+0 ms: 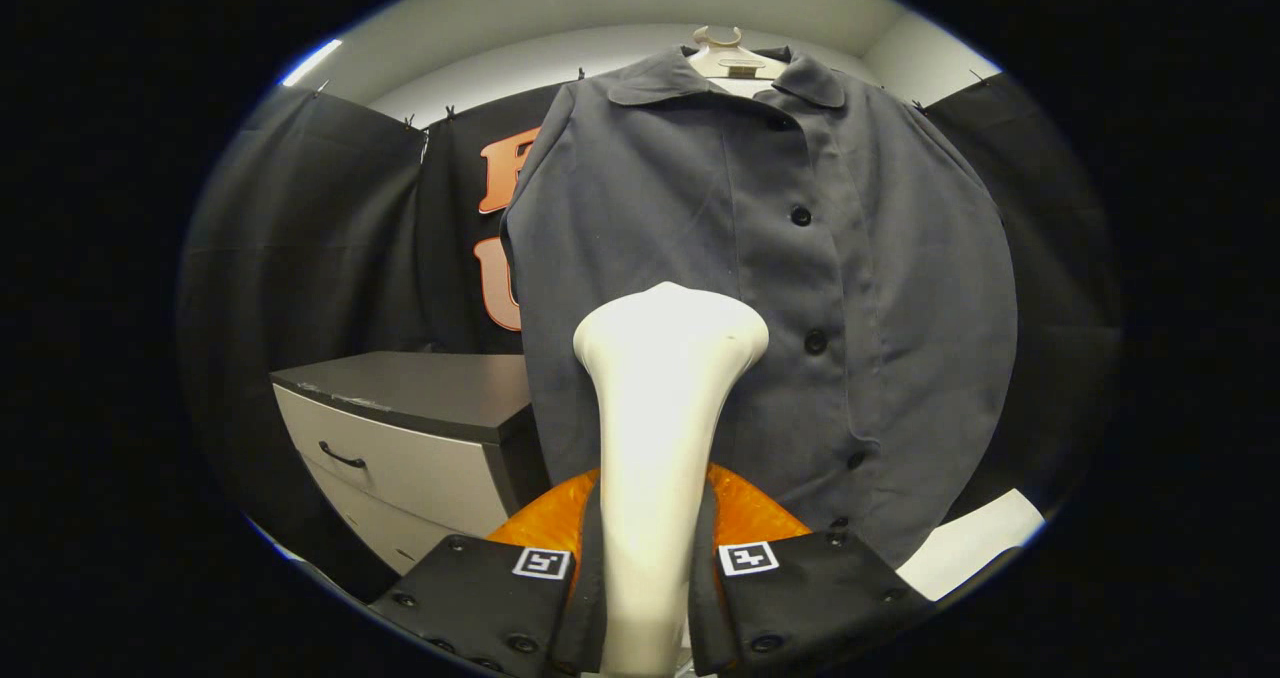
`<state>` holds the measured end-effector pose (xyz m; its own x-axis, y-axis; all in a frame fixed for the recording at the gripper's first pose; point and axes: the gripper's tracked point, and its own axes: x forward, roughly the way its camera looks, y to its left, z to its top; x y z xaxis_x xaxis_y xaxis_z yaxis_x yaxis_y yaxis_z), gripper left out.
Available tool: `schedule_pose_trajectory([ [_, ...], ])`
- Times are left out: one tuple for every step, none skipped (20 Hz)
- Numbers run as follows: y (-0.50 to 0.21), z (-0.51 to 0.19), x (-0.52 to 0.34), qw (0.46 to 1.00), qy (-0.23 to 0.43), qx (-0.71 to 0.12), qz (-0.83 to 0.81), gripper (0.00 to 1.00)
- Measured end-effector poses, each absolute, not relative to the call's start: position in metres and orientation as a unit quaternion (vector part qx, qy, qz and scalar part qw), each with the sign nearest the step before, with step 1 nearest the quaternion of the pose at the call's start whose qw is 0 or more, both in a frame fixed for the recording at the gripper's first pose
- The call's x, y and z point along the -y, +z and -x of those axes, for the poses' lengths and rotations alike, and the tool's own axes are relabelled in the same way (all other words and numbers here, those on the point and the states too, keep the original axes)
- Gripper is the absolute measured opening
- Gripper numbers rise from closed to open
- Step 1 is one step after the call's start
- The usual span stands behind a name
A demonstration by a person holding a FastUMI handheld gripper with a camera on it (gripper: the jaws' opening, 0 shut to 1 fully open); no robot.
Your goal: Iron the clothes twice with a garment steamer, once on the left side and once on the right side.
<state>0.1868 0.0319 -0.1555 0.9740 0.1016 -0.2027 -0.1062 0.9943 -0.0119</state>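
Gripper view: gripper [645, 568] clamped on the neck of a garment steamer [665, 398], both fingers pressing its sides, head raised upright toward a dark grey shirt [760, 288]. Held this way, presumably, to keep the flat head facing the cloth. Hung on a pale hanger [728, 56] before the booth's black wall, buttoned and spread flat, ready for passes down each side. Steamer head poised over the lower front panel just beside the button placket; contact with the cloth impossible to confirm. Orange body of the steamer [750, 518] visible just behind the fingers. Off to one side of the shirt, a cabinet [400, 428] with a drawer handle, well apart from the work. Neither pass judged complete from this alone.
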Motion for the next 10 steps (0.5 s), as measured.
schedule_pose_trajectory([
  [-0.163,-0.184,-0.031,0.993,0.052,-0.105,0.011,0.4],
  [-0.17,-0.181,-0.03,0.993,0.051,-0.111,0.011,0.4],
  [-0.177,-0.179,-0.029,0.992,0.051,-0.117,0.011,0.4],
  [-0.184,-0.177,-0.028,0.991,0.051,-0.122,0.011,0.4],
  [-0.191,-0.174,-0.028,0.991,0.051,-0.127,0.01,0.4],
  [-0.199,-0.171,-0.026,0.99,0.051,-0.133,0.011,0.4],
  [-0.207,-0.168,-0.025,0.989,0.05,-0.138,0.012,0.4],
  [-0.213,-0.166,-0.025,0.988,0.051,-0.143,0.012,0.4],
  [-0.22,-0.164,-0.023,0.987,0.05,-0.149,0.013,0.4],
  [-0.228,-0.162,-0.023,0.986,0.05,-0.155,0.015,0.4],
])
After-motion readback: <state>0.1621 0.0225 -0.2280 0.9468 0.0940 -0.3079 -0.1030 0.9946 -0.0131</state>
